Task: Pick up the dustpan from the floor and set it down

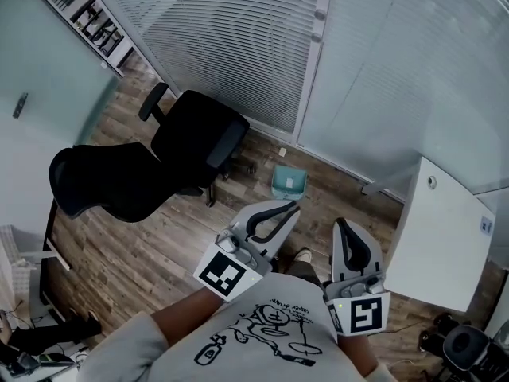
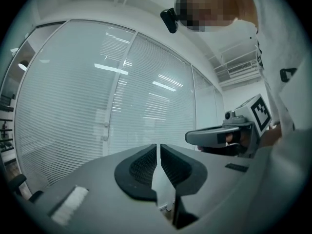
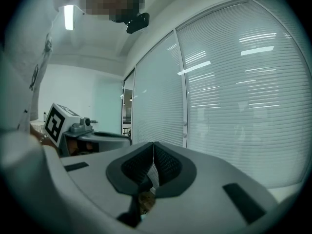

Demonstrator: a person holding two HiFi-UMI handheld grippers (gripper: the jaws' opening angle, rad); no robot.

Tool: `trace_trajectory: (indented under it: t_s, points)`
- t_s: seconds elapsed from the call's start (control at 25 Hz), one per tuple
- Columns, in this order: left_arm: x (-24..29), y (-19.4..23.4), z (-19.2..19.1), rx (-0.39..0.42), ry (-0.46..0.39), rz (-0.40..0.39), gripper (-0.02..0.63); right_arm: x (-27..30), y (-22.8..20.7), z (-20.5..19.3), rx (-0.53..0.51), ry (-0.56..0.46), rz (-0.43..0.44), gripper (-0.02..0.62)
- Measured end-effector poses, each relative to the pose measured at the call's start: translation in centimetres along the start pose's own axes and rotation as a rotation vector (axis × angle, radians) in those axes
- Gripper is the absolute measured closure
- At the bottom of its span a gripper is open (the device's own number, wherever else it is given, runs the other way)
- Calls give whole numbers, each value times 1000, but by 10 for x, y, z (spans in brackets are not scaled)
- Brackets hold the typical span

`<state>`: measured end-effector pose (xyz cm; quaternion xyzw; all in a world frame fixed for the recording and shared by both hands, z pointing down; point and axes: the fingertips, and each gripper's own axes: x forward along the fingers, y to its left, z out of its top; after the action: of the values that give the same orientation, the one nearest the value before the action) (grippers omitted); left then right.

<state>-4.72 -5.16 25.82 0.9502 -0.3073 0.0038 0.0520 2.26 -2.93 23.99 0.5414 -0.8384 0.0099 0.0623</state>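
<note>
1. The dustpan (image 1: 288, 181) is a small, pale teal square with a raised rim. It lies flat on the wood-plank floor (image 1: 151, 245), near the foot of the slatted blinds (image 1: 238, 46), and neither gripper touches it.
2. Left of it stands a black office chair (image 1: 199, 138) with a padded back and a curved armrest. A second black chair (image 1: 99, 183), broad and rounded, stands further left, close against the first.
3. The left gripper (image 1: 291, 207) is smooth grey plastic with black ribbed pads, held level above the floor. In the head view its tip shows just below the dustpan. Its jaws are pressed together, leaving only a thin seam, with nothing between them.
4. The right gripper (image 1: 342, 224) is of the same build and is held just beside the left one. Its ribbed pads meet at the tip and pinch nothing.
5. A white table (image 1: 441, 229), flat-topped with squared corners, stands at the right.
</note>
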Motion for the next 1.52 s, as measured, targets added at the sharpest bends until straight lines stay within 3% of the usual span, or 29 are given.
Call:
trace_trajectory:
  t_s: [0.32, 0.44, 0.64, 0.76, 1.24, 1.52]
  points:
    - [35, -9, 0, -12, -2, 28, 584, -5, -41, -5, -6, 19, 16, 592]
    - [43, -12, -7, -21, 9, 36, 584, -4, -47, -11, 35, 38, 21, 592]
    - [49, -12, -24, -5, 38, 55, 582, -1, -55, -22, 6, 51, 47, 592]
    - [54, -10, -45, -15, 83, 68, 535, -1, -59, -35, 16, 70, 55, 592]
    - [52, 16, -161, -90, 275, 136, 509, 1, -68, -88, 44, 134, 60, 592]
    - [45, 32, -228, -69, 394, 162, 499, 10, -60, -117, 35, 140, 73, 592]
